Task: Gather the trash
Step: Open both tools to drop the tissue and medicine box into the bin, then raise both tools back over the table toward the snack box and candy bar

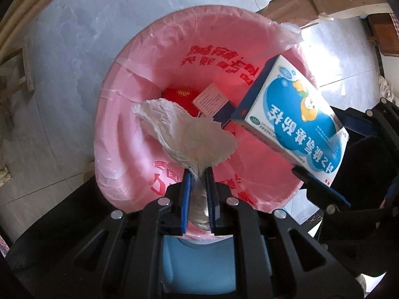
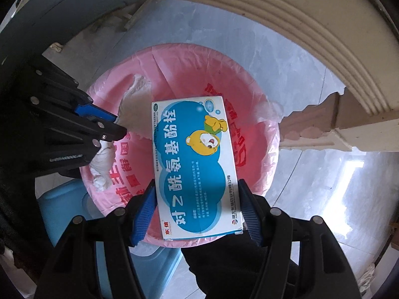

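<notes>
A bin lined with a pink bag [image 1: 139,57] [image 2: 259,114] stands on the floor below both grippers. My left gripper [image 1: 198,172] is shut on a crumpled white tissue [image 1: 189,132] and holds it over the bin's mouth; it also shows in the right wrist view [image 2: 117,127], with the tissue [image 2: 134,104]. My right gripper [image 2: 197,199] is shut on a blue and white medicine box [image 2: 194,164] above the bin; the box shows in the left wrist view [image 1: 299,119]. A red packet [image 1: 182,96] and a small white box [image 1: 212,99] lie in the bin.
The floor is grey marble tile [image 1: 82,37]. A cream moulded furniture edge [image 2: 299,25] curves round the far side. A blue plastic stool or lid [image 2: 64,199] sits beside the bin, near me. A dark cabinet [image 2: 62,5] stands at the far left.
</notes>
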